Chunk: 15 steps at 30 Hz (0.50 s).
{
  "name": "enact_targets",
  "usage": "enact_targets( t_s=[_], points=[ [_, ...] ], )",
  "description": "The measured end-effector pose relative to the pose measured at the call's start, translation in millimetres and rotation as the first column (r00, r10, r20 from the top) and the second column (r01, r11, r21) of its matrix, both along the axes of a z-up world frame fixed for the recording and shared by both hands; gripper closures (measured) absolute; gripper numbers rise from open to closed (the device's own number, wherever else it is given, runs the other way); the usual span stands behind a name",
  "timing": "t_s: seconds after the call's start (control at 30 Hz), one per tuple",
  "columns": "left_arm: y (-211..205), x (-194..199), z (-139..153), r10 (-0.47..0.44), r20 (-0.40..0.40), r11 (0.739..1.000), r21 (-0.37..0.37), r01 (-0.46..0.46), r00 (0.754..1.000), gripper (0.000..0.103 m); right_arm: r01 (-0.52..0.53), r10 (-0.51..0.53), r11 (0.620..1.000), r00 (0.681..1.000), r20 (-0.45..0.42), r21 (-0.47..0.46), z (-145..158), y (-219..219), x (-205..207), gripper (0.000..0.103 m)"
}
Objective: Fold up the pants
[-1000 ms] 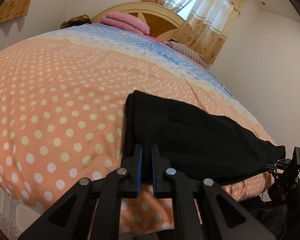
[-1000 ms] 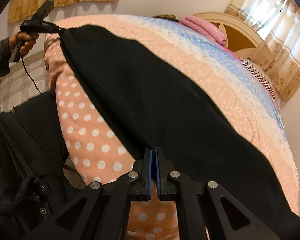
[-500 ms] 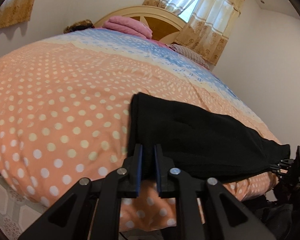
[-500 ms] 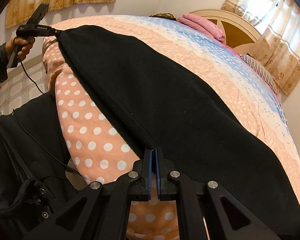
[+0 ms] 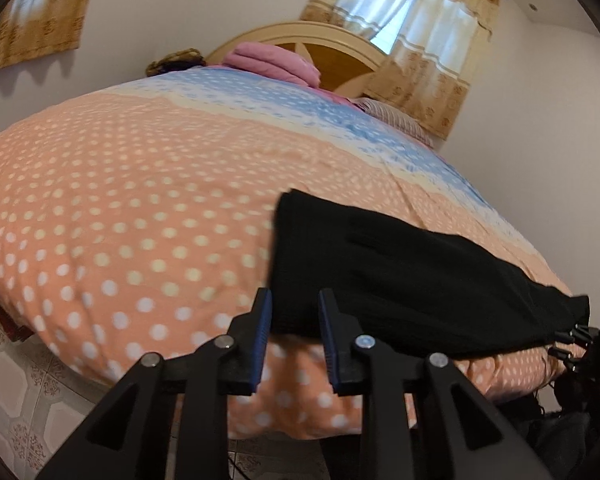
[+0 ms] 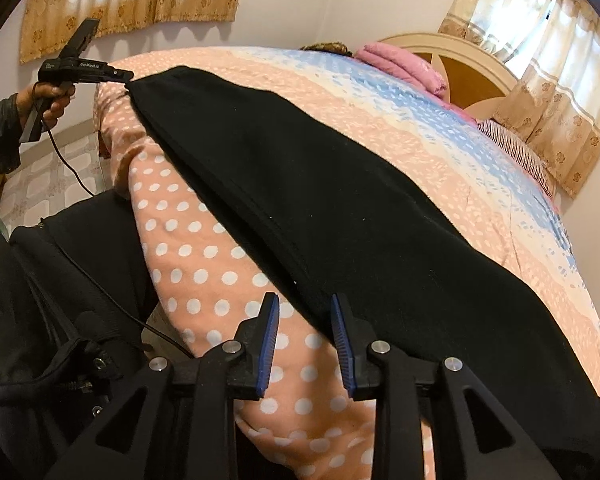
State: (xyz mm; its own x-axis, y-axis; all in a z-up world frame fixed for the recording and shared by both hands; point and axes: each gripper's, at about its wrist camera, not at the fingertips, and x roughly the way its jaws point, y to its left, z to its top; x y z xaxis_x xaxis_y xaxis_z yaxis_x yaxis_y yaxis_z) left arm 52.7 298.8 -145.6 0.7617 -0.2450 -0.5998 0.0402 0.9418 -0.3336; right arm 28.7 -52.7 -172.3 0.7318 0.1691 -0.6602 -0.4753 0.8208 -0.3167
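Left wrist view: my left tongs stood wide, straddling the pants corner without gripping. My right tongs gaped likewise at the far end. The pants lay stretched along the bed edge. Freed, that overhanging hem could have slid floorward, I judged, dragging the fold crooked.

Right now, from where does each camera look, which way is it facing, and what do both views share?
Left wrist: rides the left hand-held gripper, low at the bed's near edge, facing the headboard; its open fingers flank the black pants.
Right wrist: rides the right hand-held gripper, open, looking along the pants toward the person's left hand.
Shared: pants, dotted quilt, pink blanket.
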Motion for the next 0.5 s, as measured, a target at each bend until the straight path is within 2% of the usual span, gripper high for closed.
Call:
enact_targets(
  t_s=[0.13, 0.27, 0.33, 0.37, 0.43, 0.5],
  points=[
    [-9.5, 16.9, -5.6, 0.010, -0.041, 1.000, 0.019, -0.009, 0.999, 0.077, 0.001, 0.000, 1.000, 1.000, 0.017, -0.005, -2.2, 3.7, -1.3, 0.074],
    [-8.0, 25.0, -4.1, 0.017, -0.040, 1.000, 0.005, -0.017, 0.999, 0.094, 0.002, -0.002, 1.000, 1.000, 0.025, 0.007, -1.0, 4.3, -0.1, 0.074],
    [-8.0, 25.0, -0.8, 0.028, -0.031, 1.000, 0.008, -0.028, 0.999, 0.095, 0.006, -0.006, 1.000, 1.000, 0.029, 0.007, -1.1, 3.9, -0.2, 0.074],
    [-8.5, 27.9, -0.7, 0.051, -0.047, 0.998, 0.038, -0.049, 0.998, 0.095, 0.006, -0.006, 1.000, 1.000, 0.027, 0.013, -1.0, 3.3, -0.1, 0.074],
    [-7.6, 32.6, -3.6, 0.049, -0.071, 0.998, 0.040, -0.046, 0.996, 0.095, 0.009, -0.010, 1.000, 1.000, 0.019, 0.022, -1.7, 1.6, 0.8, 0.074],
    [-10.0, 34.8, -4.8, 0.048, -0.077, 0.996, 0.076, -0.042, 0.996, 0.094, 0.018, -0.018, 1.000, 1.000, 0.017, 0.025, -2.6, -0.2, 1.2, 0.073]
  ],
)
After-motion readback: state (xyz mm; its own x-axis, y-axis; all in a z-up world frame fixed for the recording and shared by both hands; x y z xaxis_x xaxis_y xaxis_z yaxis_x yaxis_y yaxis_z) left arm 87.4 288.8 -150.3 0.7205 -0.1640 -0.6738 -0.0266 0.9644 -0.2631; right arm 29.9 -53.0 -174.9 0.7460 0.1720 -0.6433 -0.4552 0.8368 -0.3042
